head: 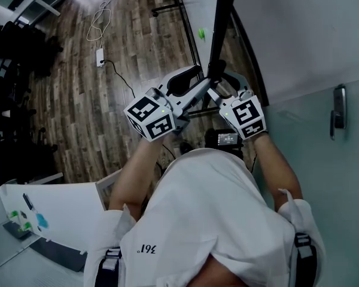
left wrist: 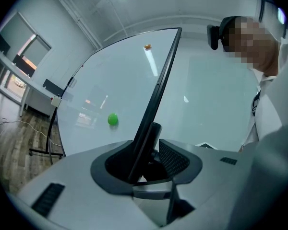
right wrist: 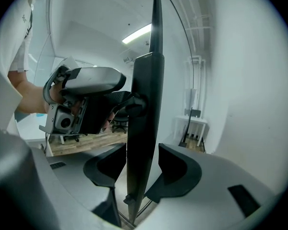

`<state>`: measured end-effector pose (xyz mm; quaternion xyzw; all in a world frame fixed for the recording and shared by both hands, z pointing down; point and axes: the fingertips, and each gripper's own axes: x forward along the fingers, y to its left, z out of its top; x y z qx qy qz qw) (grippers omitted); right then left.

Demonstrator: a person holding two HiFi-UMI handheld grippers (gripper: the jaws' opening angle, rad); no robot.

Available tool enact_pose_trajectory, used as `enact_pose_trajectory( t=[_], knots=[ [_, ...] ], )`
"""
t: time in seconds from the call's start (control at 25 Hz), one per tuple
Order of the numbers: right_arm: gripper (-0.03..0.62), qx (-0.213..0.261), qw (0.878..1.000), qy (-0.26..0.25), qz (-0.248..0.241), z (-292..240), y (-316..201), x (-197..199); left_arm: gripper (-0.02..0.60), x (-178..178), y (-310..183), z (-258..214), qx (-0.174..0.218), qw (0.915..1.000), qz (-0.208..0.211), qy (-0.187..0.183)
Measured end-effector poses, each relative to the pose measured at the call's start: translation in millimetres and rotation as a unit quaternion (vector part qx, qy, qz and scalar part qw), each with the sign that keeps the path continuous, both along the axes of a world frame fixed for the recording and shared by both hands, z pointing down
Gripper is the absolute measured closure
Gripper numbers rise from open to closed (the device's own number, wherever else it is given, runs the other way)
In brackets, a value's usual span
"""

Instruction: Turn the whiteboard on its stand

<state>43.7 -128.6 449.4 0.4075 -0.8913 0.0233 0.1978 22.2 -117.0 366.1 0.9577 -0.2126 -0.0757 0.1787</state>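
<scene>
Gripped the dark edge of the whiteboard (left wrist: 125, 80) with the left tool (left wrist: 151, 164), pads clenched on the frame from both sides. Met it head-on with the right tool (right wrist: 143, 171), set around that same edge from the opposite side, jaws released, frame standing between them but not pinched. Found the board upright on its stand (head: 167, 8) above the wood floor (head: 125, 52), edge-on between the two tools. Spotted one green magnet (left wrist: 113, 119) stuck on the white face.
</scene>
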Motion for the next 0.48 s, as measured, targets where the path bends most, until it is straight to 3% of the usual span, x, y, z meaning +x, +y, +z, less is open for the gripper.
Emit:
enact_pose_trajectory(
  t=[0.48],
  knots=[
    [0.359, 0.038, 0.998, -0.002, 0.051, -18.1, 18.8, 8.5, 0.414, -28.8, 22.4, -2.4, 0.009, 1.0, -0.003, 0.002]
  ],
)
